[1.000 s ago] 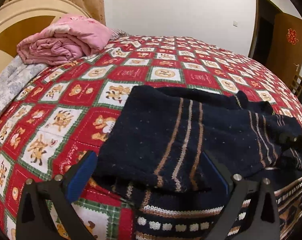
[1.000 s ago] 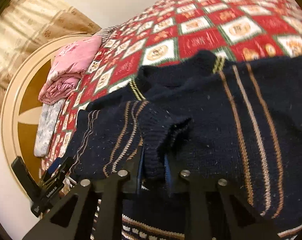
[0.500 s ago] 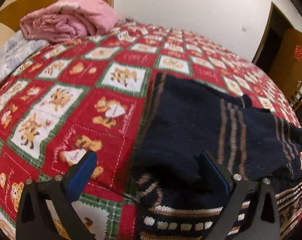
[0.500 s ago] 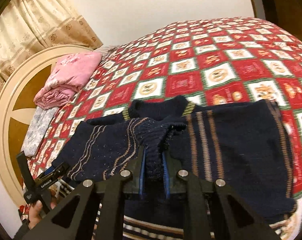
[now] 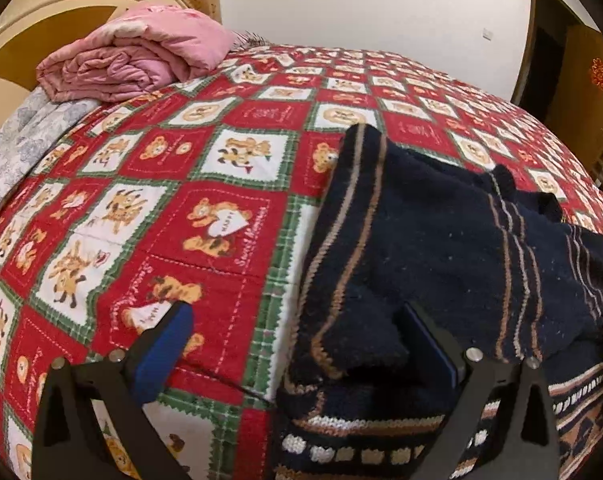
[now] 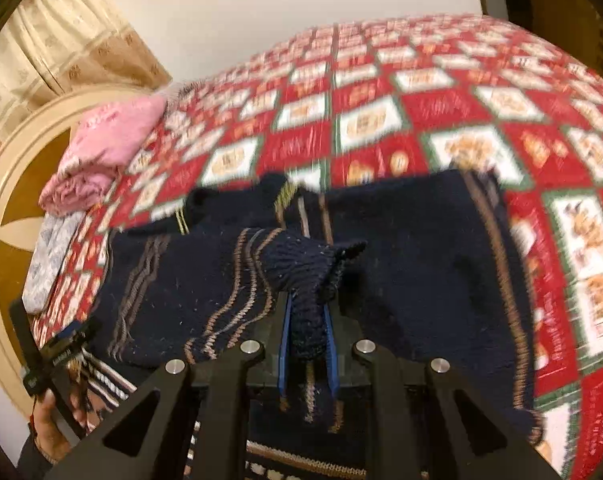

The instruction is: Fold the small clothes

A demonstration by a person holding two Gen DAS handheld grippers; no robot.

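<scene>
Your right hand-held gripper [image 6: 307,336] has carried its pinch of knit across the sweater [image 5: 441,248] over the last second, so the cuff now sits nearer the middle of the garment than it did, while your left hand-held gripper [image 5: 297,344] has barely shifted. You hold the sleeve cuff [image 6: 309,280] clamped tight between the blue pads [image 6: 284,344], jaws nearly closed on the bunched wool, which lets you drag the sleeve inward over the body for the fold. Your left one stands wide, with the near folded edge of the sweater between its pads but not pressed; it looks ready to steady that side, I judge.

You have the sweater lying on the bed [image 5: 205,240], on the teddy-bear quilt, close to you and toward the right of the left view. Its collar [image 6: 277,188] points away from you toward the far side of the bed and its patterned hem [image 5: 361,448] lies nearest you, so the long axis runs away from you.
</scene>
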